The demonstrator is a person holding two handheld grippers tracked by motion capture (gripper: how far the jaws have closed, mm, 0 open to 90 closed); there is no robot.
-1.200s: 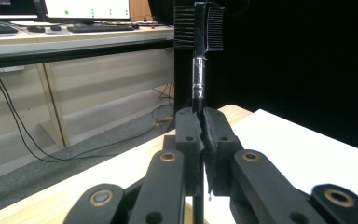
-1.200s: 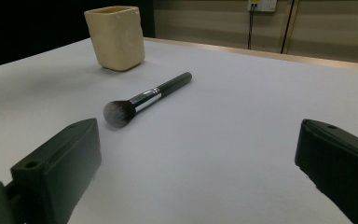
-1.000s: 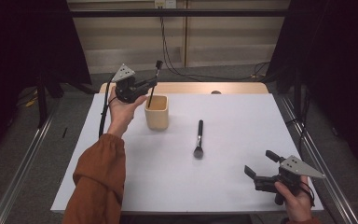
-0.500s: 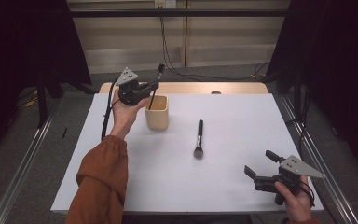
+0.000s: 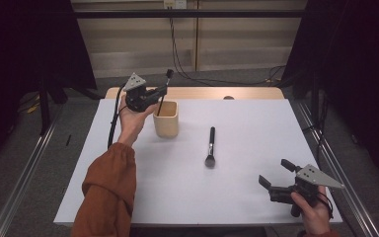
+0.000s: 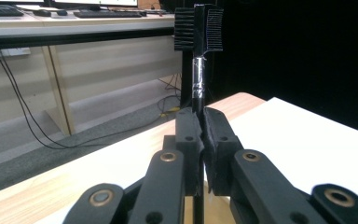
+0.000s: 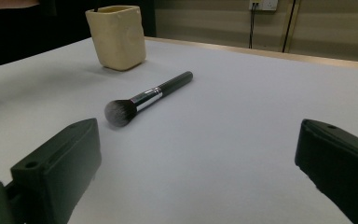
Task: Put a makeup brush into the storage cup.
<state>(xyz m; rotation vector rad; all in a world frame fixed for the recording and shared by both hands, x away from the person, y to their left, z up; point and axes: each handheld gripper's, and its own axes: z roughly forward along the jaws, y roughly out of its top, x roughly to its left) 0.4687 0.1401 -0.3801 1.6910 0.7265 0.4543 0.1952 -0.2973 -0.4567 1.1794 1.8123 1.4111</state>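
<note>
Left tongs (image 5: 159, 93) clenched on comb brush (image 6: 198, 56), lower end inside cup (image 5: 166, 120), not released. Powder brush (image 5: 210, 146) lies on table (image 5: 256, 118); right tongs (image 5: 275, 174) released, idle.

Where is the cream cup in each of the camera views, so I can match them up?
High view: the cream cup stands left of centre on the white table, beside the left gripper.
Left gripper view: not in it.
Right gripper view: cream cup at upper left.
Shared landmark: the round makeup brush lying on the table.
</note>
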